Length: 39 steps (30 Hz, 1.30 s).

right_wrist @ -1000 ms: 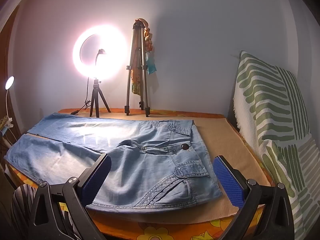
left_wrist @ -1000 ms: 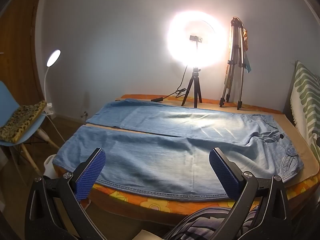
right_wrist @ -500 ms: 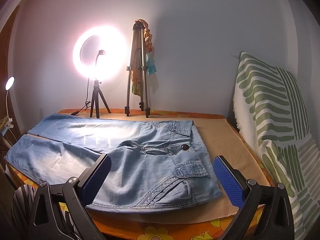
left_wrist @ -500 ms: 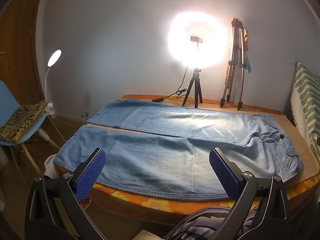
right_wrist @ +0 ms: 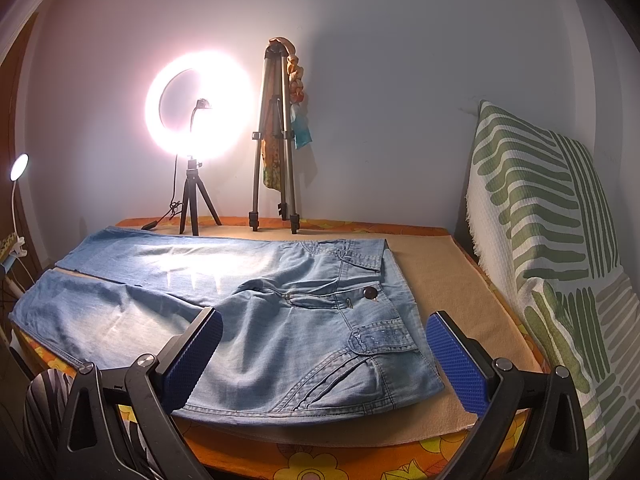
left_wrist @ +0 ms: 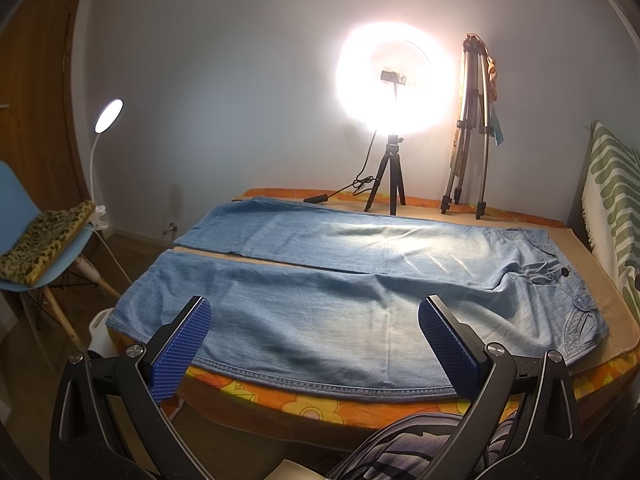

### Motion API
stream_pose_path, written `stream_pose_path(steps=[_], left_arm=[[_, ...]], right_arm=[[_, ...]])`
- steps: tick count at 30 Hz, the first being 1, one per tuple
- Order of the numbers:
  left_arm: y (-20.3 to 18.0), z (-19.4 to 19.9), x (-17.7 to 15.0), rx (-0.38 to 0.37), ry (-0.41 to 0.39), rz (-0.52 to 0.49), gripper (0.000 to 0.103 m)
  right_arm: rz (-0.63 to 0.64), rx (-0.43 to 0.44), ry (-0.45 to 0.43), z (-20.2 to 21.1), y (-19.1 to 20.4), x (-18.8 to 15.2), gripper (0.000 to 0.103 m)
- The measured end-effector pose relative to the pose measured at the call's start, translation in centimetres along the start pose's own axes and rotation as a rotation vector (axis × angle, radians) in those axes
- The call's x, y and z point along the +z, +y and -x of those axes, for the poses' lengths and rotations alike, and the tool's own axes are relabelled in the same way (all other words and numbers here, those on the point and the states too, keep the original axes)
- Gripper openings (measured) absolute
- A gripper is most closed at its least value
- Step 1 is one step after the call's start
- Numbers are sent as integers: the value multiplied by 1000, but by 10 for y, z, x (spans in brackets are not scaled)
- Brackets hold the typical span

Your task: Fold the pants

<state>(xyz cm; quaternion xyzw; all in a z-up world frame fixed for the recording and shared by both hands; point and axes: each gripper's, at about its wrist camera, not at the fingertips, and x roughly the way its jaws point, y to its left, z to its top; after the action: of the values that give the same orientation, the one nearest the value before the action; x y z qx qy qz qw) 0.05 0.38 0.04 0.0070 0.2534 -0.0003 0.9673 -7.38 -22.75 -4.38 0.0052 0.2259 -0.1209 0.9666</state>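
jeans [left_wrist: 340, 280] flat, unfolded on tabletop [left_wrist: 280, 398], waistband at 3 o'clock | left hand-held gripper [left_wrist: 316, 328] wide open, empty, above near leg | right hand-held gripper [right_wrist: 324, 344] wide open, empty, over hip pocket

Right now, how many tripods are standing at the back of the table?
2. A short black tripod carrying the lit ring light stands on the left; a taller silver tripod, folded, stands just right of it. Both are beyond the jeans. None looks hidden.
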Motion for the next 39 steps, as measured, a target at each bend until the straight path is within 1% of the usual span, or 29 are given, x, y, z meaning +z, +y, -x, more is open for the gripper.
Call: stream_pose_path(steps=[12,16,18,20,25,30,33,37,39], left_arm=[[3,-4,-3,16,-1,-5,103],[11,-9,-4,29,6,-2,103],[16,-9,-4,47,0,-5,103],[24,-12,-3,45,2,4,103],[51,-19,4,37,-3,26,102],[76,-27,18,70,-10,24,93],[91,-32,29,74,-2,38,91],[108,-39,48,81,0,37,85],[116,-43,60,83,-1,34,84]], right_arm=[[1,0,-2,0,0,0,103],[6,0,-3,-1,0,1,103],[11,10,-6,-2,1,4,103],[19,29,-12,-1,1,8,103],[76,52,-33,-1,6,27,103],[124,92,-56,-2,9,57,103],[135,130,-54,-8,11,76,102],[135,216,-53,-17,17,100,102],[155,242,-54,-25,24,112,102]])
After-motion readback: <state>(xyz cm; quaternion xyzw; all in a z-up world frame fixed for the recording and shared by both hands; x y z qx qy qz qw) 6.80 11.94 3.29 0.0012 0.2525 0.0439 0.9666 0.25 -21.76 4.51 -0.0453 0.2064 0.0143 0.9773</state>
